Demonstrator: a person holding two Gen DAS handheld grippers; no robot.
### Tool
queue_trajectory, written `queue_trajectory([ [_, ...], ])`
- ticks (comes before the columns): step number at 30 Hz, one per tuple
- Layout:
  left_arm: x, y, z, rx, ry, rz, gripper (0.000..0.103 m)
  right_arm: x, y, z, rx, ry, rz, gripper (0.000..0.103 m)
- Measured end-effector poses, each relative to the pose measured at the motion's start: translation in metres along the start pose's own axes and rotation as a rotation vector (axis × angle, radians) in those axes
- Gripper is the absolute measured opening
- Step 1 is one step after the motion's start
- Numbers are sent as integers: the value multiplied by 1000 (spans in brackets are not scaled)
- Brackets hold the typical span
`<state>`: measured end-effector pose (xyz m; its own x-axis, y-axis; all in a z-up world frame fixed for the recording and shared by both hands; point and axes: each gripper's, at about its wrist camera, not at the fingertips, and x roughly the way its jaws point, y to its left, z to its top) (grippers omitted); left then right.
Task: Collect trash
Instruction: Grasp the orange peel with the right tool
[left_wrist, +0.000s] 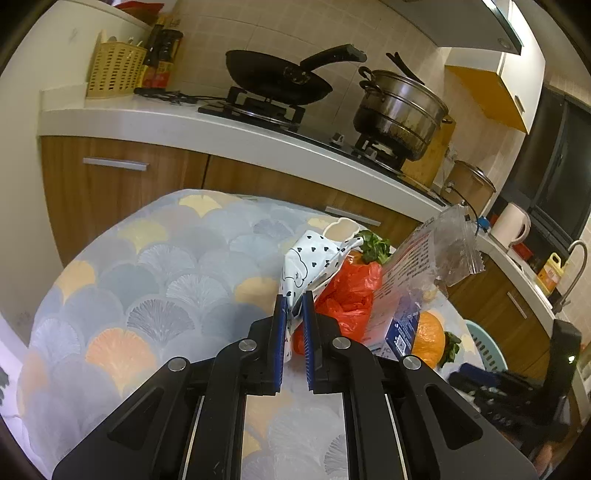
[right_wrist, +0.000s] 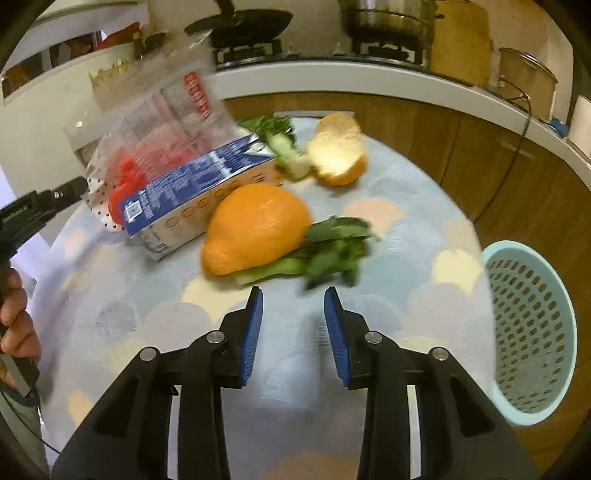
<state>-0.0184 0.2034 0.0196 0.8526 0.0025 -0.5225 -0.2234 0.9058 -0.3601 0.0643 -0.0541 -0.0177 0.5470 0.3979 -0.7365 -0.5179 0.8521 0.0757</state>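
Note:
My left gripper is shut on a white wrapper with black hearts, holding it above the table. Behind it lie a red plastic bag, a clear printed bag, a blue and white carton and orange peel. My right gripper is open and empty just in front of a large orange peel lying on leafy greens. The carton, clear bag, a second peel piece and more greens lie beyond.
A light blue perforated basket stands off the table's right edge. The round table has a fan-pattern cloth. Behind is a kitchen counter with a stove, a black pan and a steel pot.

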Motion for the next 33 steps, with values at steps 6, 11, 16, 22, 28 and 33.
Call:
queue_trajectory([
  [6,-2,2,-1,-2,-1,-6,7,16,26,8,-19,18,-34,56],
  [11,0,6,-1,-17,4,-10,7,31,34,14,-7,54,-106,56],
  [16,0,6,-1,-13,4,-11,7,18,21,6,21,20,-165,56],
  [22,0,6,-2,-14,4,-10,7,-9,-34,-4,142,-15,-274,56],
  [28,1,4,-3,-21,5,-15,7,-25,-61,-7,180,-39,-241,56],
  [33,1,4,-4,-23,7,-16,7,-28,-29,2,101,-74,-71,63],
])
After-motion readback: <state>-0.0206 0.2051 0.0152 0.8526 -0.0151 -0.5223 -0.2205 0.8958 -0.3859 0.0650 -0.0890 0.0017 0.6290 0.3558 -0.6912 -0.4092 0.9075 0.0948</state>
